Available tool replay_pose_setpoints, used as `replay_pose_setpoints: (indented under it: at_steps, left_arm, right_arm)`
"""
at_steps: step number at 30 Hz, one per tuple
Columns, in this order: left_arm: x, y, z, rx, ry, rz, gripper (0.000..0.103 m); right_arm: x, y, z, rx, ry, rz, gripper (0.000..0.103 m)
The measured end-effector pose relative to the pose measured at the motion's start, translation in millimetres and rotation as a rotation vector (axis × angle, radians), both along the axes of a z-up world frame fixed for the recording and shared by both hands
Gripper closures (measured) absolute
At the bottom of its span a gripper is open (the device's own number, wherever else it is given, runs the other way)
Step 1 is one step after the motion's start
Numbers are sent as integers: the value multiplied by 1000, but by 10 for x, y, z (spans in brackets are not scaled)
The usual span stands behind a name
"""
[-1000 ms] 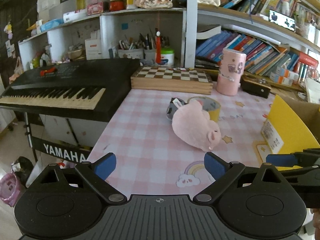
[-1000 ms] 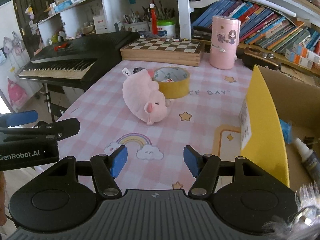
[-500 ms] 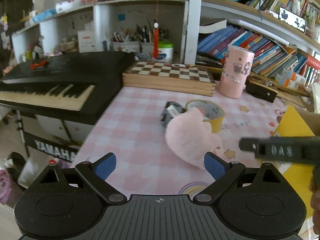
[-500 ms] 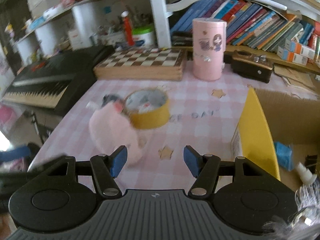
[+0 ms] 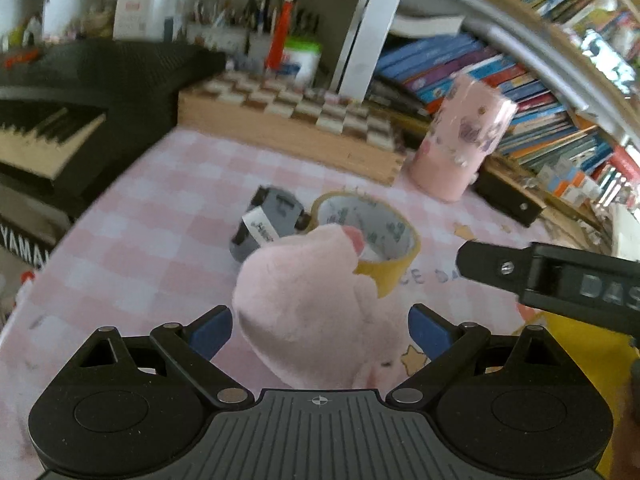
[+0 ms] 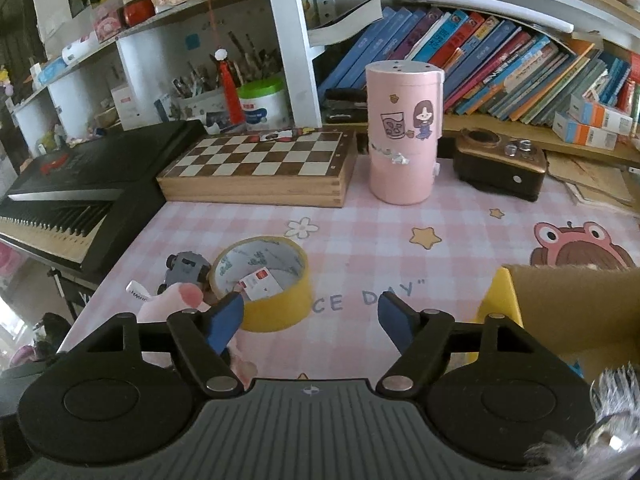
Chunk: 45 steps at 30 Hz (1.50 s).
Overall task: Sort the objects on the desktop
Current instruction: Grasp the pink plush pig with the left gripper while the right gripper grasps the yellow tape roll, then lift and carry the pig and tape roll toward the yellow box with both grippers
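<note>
Judging from how the worktop point(image 6: 460, 216) lay, the sorting was partly done and several things were left. At the right edge of the right wrist view stood a cardboard box point(image 6: 568, 304) with a yellow flap; its inside could not be seen, so nothing could be said of what it held.

Three loose things lay bunched together on the pink checked cloth: a pink plush toy point(image 5: 316, 312), a roll of yellow tape point(image 6: 266, 284) lying flat with a small card inside its ring, and a small grey toy car point(image 6: 186, 268) just beside the roll. The plush leaned against the tape and hid part of the car.

The left hand-held gripper point(image 5: 320, 326) had its blue pads spread wide on either side of the plush, not pressing on it, so a grasp looked near but not made. The right hand-held gripper point(image 6: 310, 318) was opening its jaws, with nothing between them but bare cloth; its left pad sat in front of the edge of the tape roll.

A pink canister point(image 6: 404, 132), a chessboard box point(image 6: 256, 168) and a keyboard point(image 6: 80, 188) stood further back; whether they belonged to the sorting could not be told.
</note>
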State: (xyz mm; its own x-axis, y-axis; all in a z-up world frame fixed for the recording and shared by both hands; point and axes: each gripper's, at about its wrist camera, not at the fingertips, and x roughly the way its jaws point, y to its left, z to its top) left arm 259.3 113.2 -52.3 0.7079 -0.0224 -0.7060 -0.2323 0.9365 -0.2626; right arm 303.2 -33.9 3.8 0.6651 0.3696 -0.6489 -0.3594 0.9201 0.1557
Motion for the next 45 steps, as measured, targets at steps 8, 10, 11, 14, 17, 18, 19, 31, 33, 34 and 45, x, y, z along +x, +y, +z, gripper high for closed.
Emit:
replay_pose_setpoints:
  at_steps: [8, 10, 11, 14, 17, 18, 19, 31, 33, 34, 45]
  left_arm:
    - [-63, 102, -44, -23, 17, 10, 30]
    - [-153, 151, -11, 4, 27, 21, 31]
    - [-234, 200, 6, 4, 32, 33, 31]
    - [-431, 372, 60, -13, 33, 79, 31]
    - [-618, 504, 119, -23, 23, 130, 31]
    - [-673, 526, 140, -19, 20, 142, 31]
    - [-709, 540, 163, -11, 17, 150, 31]
    - [-791, 512, 271, 11, -8, 143, 31]
    - [-792, 501, 284, 7, -10, 137, 31]
    - [-788, 497, 289, 7, -13, 132, 31]
    - [-906, 386, 447, 8, -56, 73, 31]
  right_arm:
    - [191, 224, -92, -22, 22, 89, 19]
    - [241, 317, -135, -32, 29, 123, 12]
    - [267, 374, -160, -44, 30, 138, 10]
    - [356, 556, -252, -109, 26, 171, 5]
    - [444, 731, -380, -189, 11, 201, 4]
    - [477, 778, -429, -211, 10, 207, 4]
    - [511, 814, -479, -227, 13, 209, 4]
    - [679, 936, -648, -258, 22, 226, 14]
    - [640, 878, -582, -241, 1, 210, 14]
    - [614, 847, -542, -231, -11, 207, 14]
    - [82, 409, 14, -119, -96, 184, 14]
